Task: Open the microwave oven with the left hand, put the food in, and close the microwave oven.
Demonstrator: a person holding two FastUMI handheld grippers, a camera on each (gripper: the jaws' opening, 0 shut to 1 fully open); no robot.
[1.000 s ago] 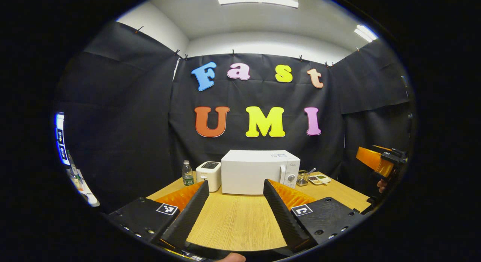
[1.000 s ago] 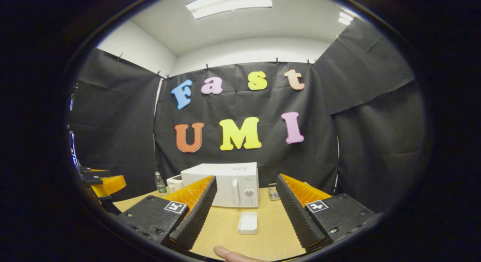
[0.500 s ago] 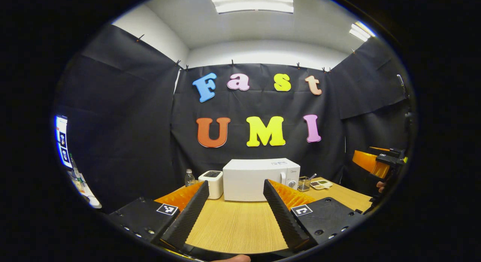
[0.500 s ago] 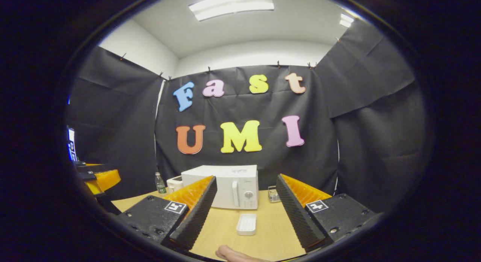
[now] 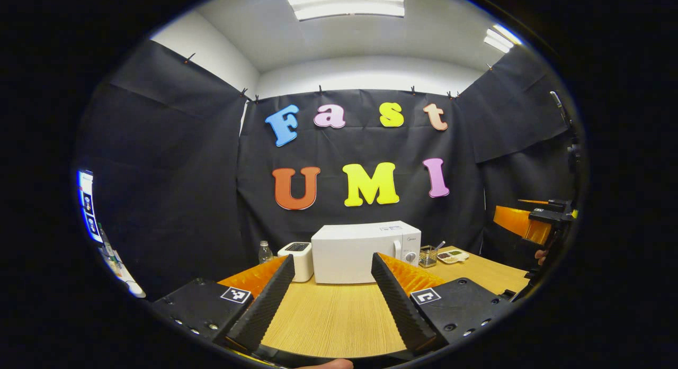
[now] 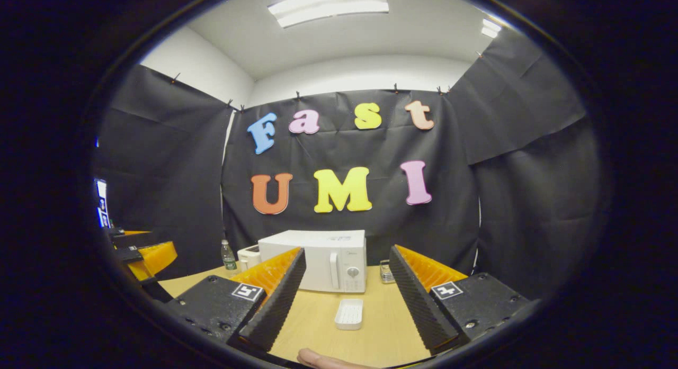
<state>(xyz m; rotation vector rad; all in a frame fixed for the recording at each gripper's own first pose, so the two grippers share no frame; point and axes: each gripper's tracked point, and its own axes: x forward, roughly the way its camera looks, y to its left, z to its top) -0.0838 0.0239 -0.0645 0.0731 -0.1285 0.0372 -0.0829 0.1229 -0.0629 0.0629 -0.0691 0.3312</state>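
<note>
Wooden table spans the foreground in both views, bare grain between each set of tongs. White microwave oven sits at the far side of the table against the black cloth wall, door shut, vertical handle and round knob at its right end; in the right gripper view it is the same white box seen more from its right, handle facing the camera. Left tongs are held wide apart above the table with nothing between them, well short of the microwave oven. Right tongs are likewise spread wide, holding nothing, hovering over the table. White toaster stands just left of the microwave oven, touching or nearly so. Small white food tray lies flat on the table in front of the microwave oven, between the right tongs' fingers in view but farther off and untouched; contents too small to tell. Clear plastic bottle stands upright left of the toaster. Wire holder with utensils sits right of the microwave oven, and a sectioned dish lies just beyond it. A fingertip shows at the bottom edge of the right gripper view.
</note>
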